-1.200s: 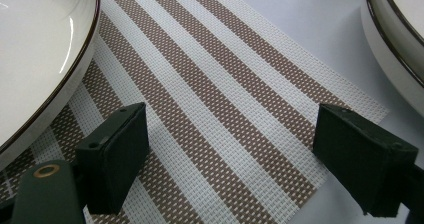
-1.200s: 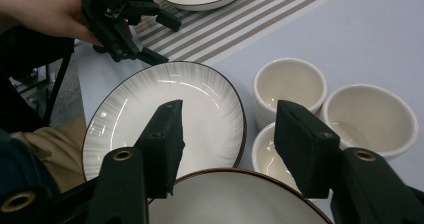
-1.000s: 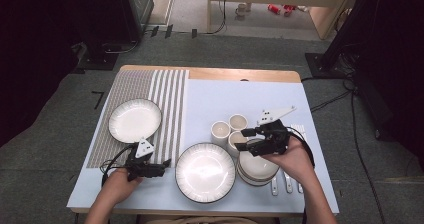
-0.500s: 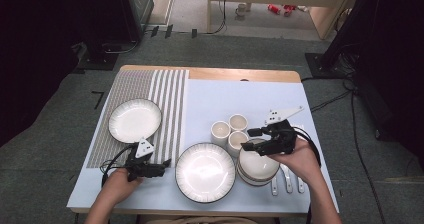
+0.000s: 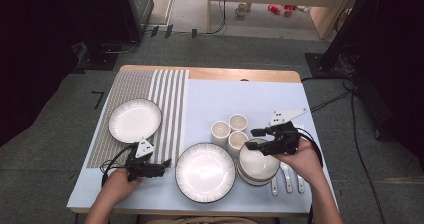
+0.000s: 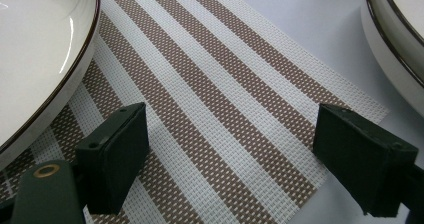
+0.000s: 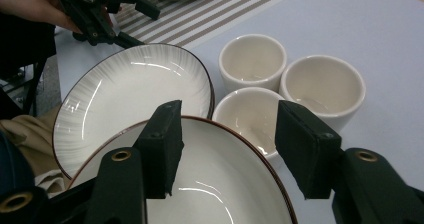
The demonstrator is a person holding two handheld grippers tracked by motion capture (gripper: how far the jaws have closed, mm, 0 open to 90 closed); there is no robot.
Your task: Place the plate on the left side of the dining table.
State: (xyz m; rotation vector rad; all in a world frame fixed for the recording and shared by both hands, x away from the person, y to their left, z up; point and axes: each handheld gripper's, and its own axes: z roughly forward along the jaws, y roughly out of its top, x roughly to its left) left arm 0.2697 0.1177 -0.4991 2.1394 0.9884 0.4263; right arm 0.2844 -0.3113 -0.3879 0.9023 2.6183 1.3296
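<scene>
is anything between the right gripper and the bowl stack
Nothing visible is. The right gripper hangs just over the rim of the top bowl of the stack, jaws apart and one to each side of that rim, having just closed a little. The three cups stand beside the stack, past the rim.

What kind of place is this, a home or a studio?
Probably a recording studio or lab, not a home: the table with plates and cups stands on grey carpet, with black stands and cables around it.
</scene>
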